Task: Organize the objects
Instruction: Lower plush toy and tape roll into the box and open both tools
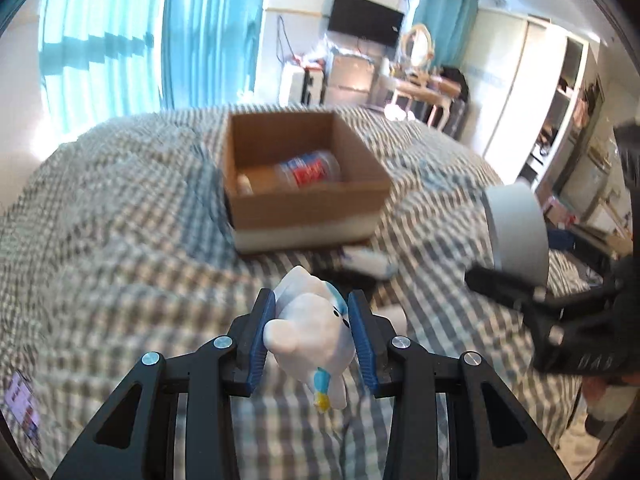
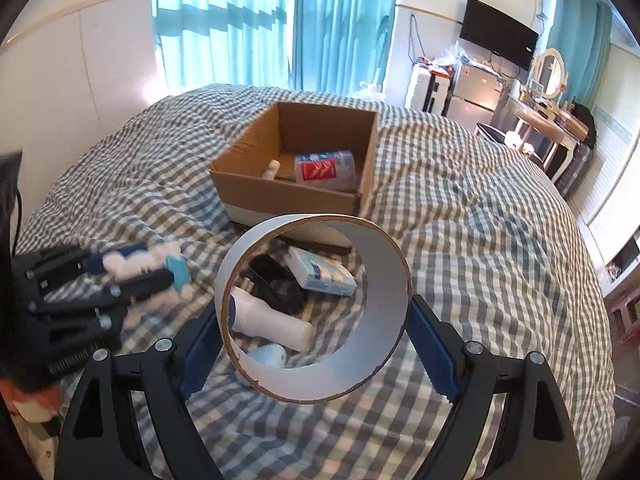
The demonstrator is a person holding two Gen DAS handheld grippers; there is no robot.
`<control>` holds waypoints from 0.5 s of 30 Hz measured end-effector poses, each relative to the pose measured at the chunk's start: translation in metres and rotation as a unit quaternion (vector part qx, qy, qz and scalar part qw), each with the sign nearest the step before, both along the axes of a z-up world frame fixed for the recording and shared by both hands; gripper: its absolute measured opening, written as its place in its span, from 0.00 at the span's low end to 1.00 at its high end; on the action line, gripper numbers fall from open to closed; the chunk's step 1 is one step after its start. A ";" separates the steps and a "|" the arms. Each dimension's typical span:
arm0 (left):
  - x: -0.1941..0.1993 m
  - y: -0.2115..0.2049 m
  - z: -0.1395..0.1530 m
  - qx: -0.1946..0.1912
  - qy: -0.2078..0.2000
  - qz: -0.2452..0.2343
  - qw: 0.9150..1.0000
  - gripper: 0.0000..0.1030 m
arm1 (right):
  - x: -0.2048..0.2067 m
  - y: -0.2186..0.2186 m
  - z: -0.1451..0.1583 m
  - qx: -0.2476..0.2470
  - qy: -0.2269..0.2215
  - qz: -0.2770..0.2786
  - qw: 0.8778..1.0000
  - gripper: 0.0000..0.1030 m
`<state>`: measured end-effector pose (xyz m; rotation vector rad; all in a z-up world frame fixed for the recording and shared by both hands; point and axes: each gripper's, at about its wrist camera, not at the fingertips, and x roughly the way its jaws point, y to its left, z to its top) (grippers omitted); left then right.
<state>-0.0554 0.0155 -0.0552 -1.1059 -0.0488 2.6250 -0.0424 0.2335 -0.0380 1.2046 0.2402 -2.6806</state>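
My left gripper [image 1: 312,332] is shut on a white plush toy [image 1: 310,326] with blue trim, held above the checked bed. It also shows in the right wrist view [image 2: 148,272] at the left. My right gripper [image 2: 316,340] is shut on a wide white tape roll [image 2: 372,368], which also shows in the left wrist view [image 1: 516,228] at the right. An open cardboard box [image 1: 312,200] [image 2: 280,196] sits on the bed ahead of both grippers, with a red-labelled plastic bottle [image 2: 326,170] and a small tube [image 2: 272,170] lying inside.
Seen through the roll on the bed: a tissue pack [image 2: 322,274], a black object [image 2: 276,280], a white bottle [image 2: 272,320] and a pale blue item [image 2: 268,356]. Curtains, a TV, a fridge and a dressing table stand beyond the bed.
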 end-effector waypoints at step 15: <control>-0.086 -0.023 0.051 0.016 0.037 0.023 0.999 0.37 | -0.061 -0.029 0.031 0.006 0.019 0.027 0.999 0.83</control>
